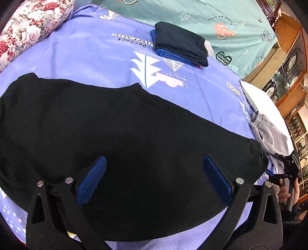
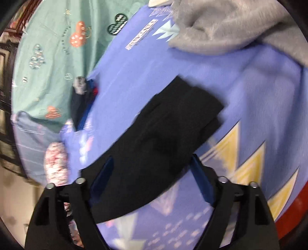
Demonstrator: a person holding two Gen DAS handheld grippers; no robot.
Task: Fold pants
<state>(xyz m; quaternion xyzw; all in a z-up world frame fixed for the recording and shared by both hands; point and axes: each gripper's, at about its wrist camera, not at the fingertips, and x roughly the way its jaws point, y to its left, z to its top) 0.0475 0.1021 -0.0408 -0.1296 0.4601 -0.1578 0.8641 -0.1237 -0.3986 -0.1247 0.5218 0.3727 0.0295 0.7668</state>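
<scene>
Black pants lie spread flat across the purple bedsheet. In the left wrist view, my left gripper hovers over their near edge, open, with its blue pads wide apart and nothing pinched. In the blurred right wrist view, one squared-off end of the pants stretches away from my right gripper. Its jaws stand wide, and the black cloth lies under and between the blue pads without being pressed. A hand holding the right tool shows at the left wrist view's right edge.
A folded stack of dark and blue clothes sits farther back on the sheet. A grey garment is bunched at the bed's right side. A floral pillow lies at the far left, a teal quilt behind, and wooden cabinets to the right.
</scene>
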